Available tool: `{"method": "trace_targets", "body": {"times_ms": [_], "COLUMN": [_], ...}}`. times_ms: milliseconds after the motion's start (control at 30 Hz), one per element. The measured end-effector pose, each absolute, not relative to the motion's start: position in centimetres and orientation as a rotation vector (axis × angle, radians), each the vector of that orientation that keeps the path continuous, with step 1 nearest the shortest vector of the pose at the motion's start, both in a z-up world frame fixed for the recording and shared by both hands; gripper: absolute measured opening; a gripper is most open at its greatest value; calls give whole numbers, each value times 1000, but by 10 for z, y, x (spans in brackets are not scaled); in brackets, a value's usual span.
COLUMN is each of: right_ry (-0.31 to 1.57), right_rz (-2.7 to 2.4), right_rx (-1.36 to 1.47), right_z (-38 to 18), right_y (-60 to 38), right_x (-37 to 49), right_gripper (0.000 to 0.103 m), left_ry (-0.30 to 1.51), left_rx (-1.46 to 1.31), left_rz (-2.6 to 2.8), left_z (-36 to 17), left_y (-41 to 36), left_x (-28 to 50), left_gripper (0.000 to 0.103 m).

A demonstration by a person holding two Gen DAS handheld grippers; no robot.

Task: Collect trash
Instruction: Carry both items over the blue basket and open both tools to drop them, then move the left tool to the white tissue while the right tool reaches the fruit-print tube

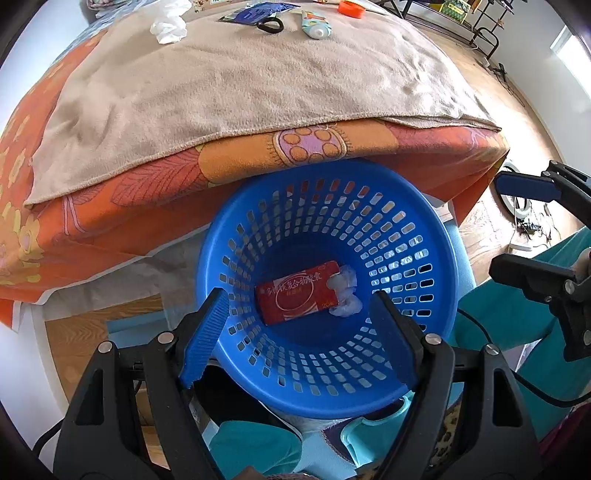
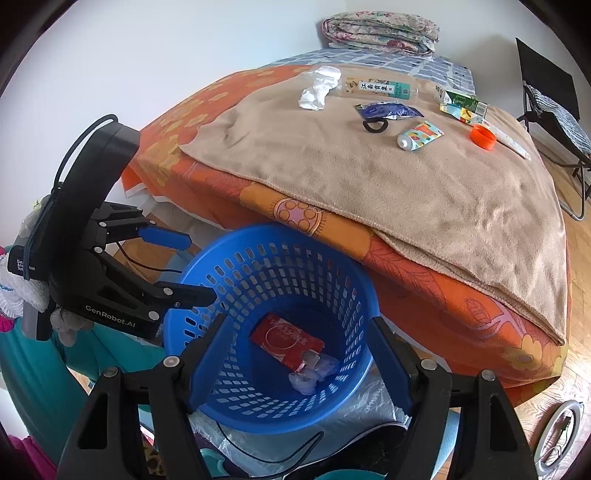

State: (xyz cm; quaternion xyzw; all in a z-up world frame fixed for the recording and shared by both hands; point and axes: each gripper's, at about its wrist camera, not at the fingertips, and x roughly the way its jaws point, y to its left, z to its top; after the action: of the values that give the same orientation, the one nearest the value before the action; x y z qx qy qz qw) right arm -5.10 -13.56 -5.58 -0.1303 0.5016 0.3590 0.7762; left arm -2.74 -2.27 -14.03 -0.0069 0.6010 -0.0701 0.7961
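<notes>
Blue perforated basket point(image 2: 269, 280) upright beside bed, red packet point(image 2: 286, 341), crumpled wrapper point(image 2: 314, 373) inside

**A bright room around a bed**

The bed point(image 2: 424, 295) fills the middle, under an orange floral sheet point(image 1: 92, 221) with a tan blanket point(image 2: 369, 177) spread on top. At its far end, against the plain white wall point(image 2: 166, 55), a folded floral quilt point(image 2: 380, 29) rests on a blue-and-white checked cover point(image 2: 369, 57). Wood floor point(image 2: 580, 266) shows right of the bed, where a black folding chair point(image 2: 554, 110) stands with a striped cushion. Beyond the bed's far corner, in the left view, a dark metal rack point(image 1: 443, 14) stands by the wall, and daylight enters through a window point(image 1: 565, 44) on that side.
</notes>
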Motion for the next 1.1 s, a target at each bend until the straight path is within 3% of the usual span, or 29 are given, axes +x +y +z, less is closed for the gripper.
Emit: {"method": "trace_targets", "body": {"times_ms": [600, 1100], "right_ry": [1063, 1009], "right_rz": [764, 692], "right_rx": [-257, -186], "right_z": [-45, -11], "right_y": [-136, -148], "right_x": [-42, -3], "right_gripper": [77, 82], "left_ry": [1250, 1155], "left_rx": [-26, -61], "left_rz": [-129, -28], "left_z": [-129, -86], "left_y": [-19, 17], "left_x": [-19, 20], "left_gripper": [81, 81]}}
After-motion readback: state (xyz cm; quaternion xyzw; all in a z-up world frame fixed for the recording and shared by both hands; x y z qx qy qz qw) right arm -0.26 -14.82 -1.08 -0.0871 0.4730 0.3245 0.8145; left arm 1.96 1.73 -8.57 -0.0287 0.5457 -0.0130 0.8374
